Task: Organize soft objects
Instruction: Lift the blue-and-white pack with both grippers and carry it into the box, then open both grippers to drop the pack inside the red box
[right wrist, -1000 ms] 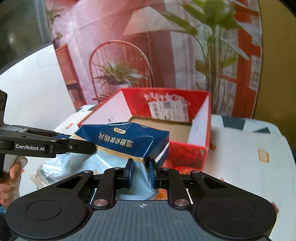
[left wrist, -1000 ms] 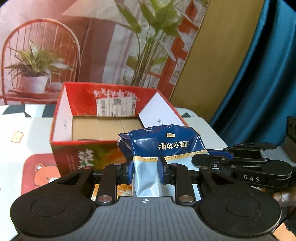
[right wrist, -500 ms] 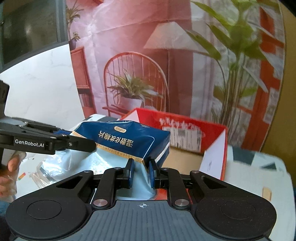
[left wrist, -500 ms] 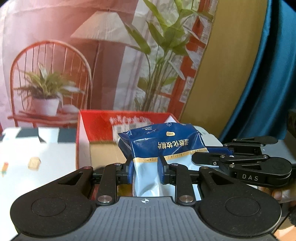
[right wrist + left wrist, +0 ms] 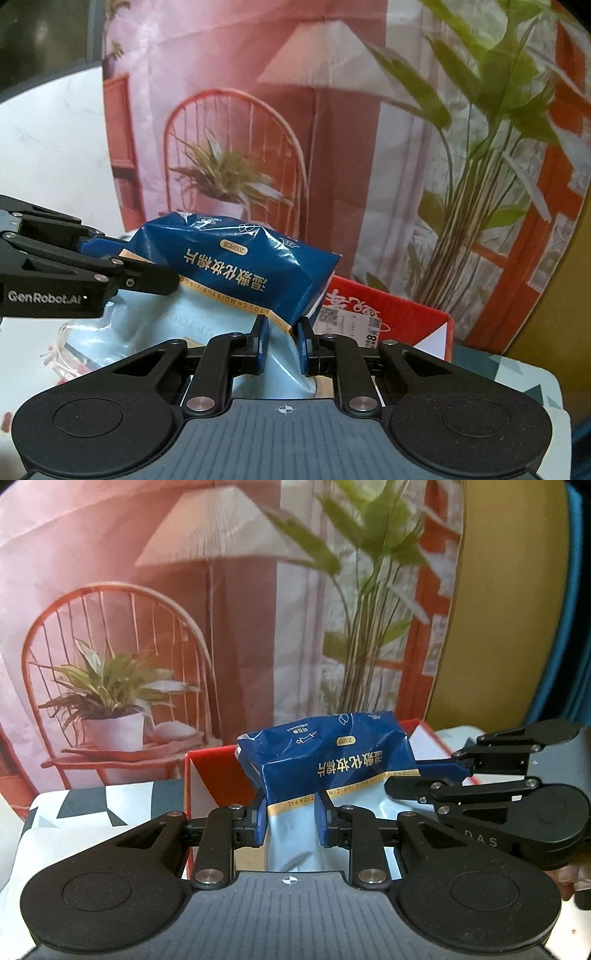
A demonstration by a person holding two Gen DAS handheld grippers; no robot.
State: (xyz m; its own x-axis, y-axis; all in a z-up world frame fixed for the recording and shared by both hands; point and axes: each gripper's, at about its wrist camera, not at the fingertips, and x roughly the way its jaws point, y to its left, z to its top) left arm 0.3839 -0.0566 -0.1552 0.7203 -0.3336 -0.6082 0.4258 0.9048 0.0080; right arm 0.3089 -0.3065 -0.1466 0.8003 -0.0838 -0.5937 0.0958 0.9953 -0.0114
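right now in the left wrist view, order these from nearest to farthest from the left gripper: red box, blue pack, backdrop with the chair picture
1. Blue pack: clamped in the left gripper.
2. Red box: just behind the pack, on the table.
3. Backdrop: upright at the back, beyond the box.

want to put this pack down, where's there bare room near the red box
Bare patches: the white tabletop left of the blue pack, and the patterned cloth left of the red box. The box's inside is hidden. It is crowded in the middle, where left gripper and right gripper both clamp the pack.
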